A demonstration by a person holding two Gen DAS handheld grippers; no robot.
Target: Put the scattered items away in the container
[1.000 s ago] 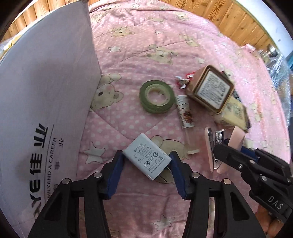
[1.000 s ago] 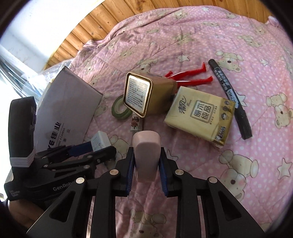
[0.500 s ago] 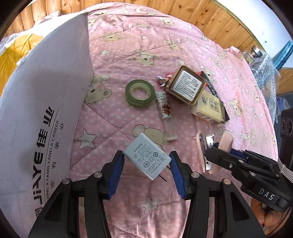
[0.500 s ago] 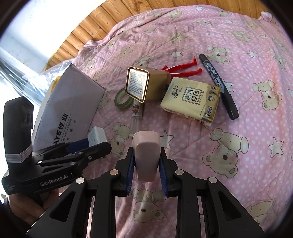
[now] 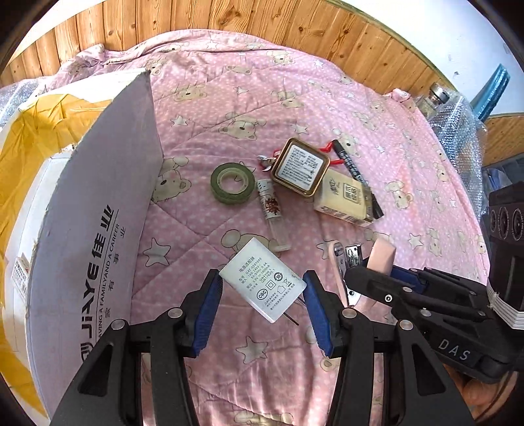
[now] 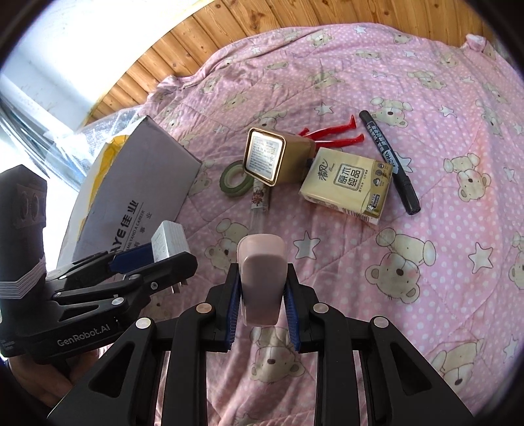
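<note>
Box [image 5: 98, 203] sits at the left edge of the pink quilt [image 5: 249, 98], its grey flap standing up w/ yellow inside showing behind it. Left gripper [image 5: 262, 304] is clamped on a white charger [image 5: 262, 283], held off the quilt just beside the box wall, prongs poking out toward the cam. Right gripper [image 6: 260, 304] is closed on a pink nail clipper [image 6: 260, 278]; in the left view you can see its metal part too. Both grippers are side by side, almost touching, near the front edge of the quilt.

Rest of the stuff is still out in the middle of the quilt: green tape roll [image 5: 232, 182], closest to the box. Small tube [image 5: 273, 213] lies just beside the tape, one end under the gold tin [image 5: 301, 166]. Tin is on its side, label facing the cams. Tissue pack [image 6: 347, 185] is touching the tin on the right. Black marker [image 6: 389, 162] lies along the far side of the tissue pack, and the red clip [image 6: 330, 136] is behind the tin, next to the marker tip. Wood wall [image 5: 262, 19] runs behind the quilt's far edge.
</note>
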